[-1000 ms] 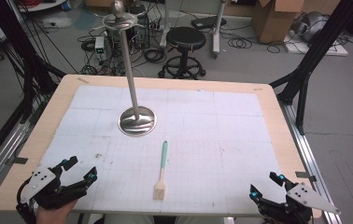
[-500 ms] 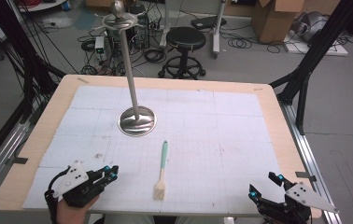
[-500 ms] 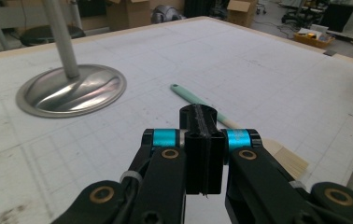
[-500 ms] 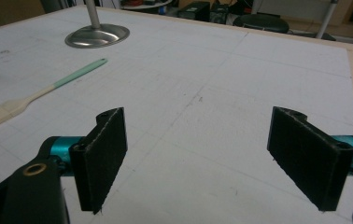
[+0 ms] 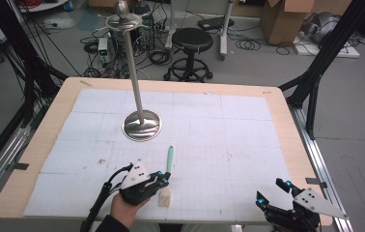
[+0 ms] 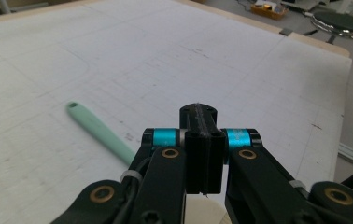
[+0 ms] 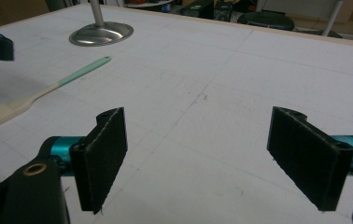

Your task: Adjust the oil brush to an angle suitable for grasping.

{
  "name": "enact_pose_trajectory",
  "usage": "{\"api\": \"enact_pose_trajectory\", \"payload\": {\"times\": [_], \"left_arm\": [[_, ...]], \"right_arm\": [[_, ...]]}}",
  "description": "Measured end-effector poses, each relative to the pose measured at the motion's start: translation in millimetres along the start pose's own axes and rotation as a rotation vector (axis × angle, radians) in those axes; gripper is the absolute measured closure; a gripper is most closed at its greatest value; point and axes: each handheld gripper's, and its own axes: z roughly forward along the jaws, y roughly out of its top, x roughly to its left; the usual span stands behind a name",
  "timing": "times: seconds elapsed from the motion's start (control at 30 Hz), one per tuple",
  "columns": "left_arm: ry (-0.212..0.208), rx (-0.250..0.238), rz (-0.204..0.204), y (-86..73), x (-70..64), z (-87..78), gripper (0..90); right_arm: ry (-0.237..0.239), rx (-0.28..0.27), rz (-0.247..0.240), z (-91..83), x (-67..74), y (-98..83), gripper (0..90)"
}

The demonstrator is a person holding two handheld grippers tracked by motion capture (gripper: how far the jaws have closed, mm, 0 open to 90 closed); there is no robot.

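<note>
Your left claw (image 5: 162,180): jaws together, nothing between them, just beside the brush (image 5: 167,175) | brush: lies near the surface's (image 5: 229,125) front edge, bristles toward you | your right claw (image 5: 273,192): jaws apart, empty, at the front right corner

Legible markings: none that I can make out.
I find no readable text, label, brand, number or sign on the white gridded mat (image 5: 219,145), which bears only faint ruled lines and scuffs; the cardboard boxes (image 5: 282,19) at far right show no print I can read, and the floor equipment at far left is too small to tell.
</note>
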Motion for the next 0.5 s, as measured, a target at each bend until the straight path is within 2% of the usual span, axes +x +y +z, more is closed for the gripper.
{"api": "enact_pose_trajectory", "payload": {"times": [0.03, 0.07, 0.13, 0.27, 0.33, 0.5], "left_arm": [[0.000, 0.000, 0.000, 0.0, 0.0, 0.0, 89.5], [-0.004, 0.019, -0.003, 0.8, -1.6, 9.7, 89.5], [-0.003, 0.030, -0.002, 1.0, -2.2, 13.6, 89.6], [0.009, 0.119, 0.005, -4.6, -4.3, 29.8, 89.5], [0.026, 0.163, 0.016, -7.4, -4.1, 33.6, 89.6], [0.052, 0.208, 0.034, -10.6, -3.7, 35.7, 89.5]], "right_arm": [[0.000, 0.000, 0.000, 0.0, 0.0, 0.0, 18.8], [0.001, -0.002, 0.000, -0.3, 0.4, 0.2, 18.8], [0.002, -0.003, 0.000, -0.3, 0.3, 0.2, 18.8], [0.005, -0.003, 0.001, -0.6, -0.7, 0.3, 18.9], [0.006, -0.004, 0.000, 0.0, -0.5, 0.4, 18.9], [0.007, -0.003, -0.002, 0.6, 0.0, 1.0, 18.9]]}}
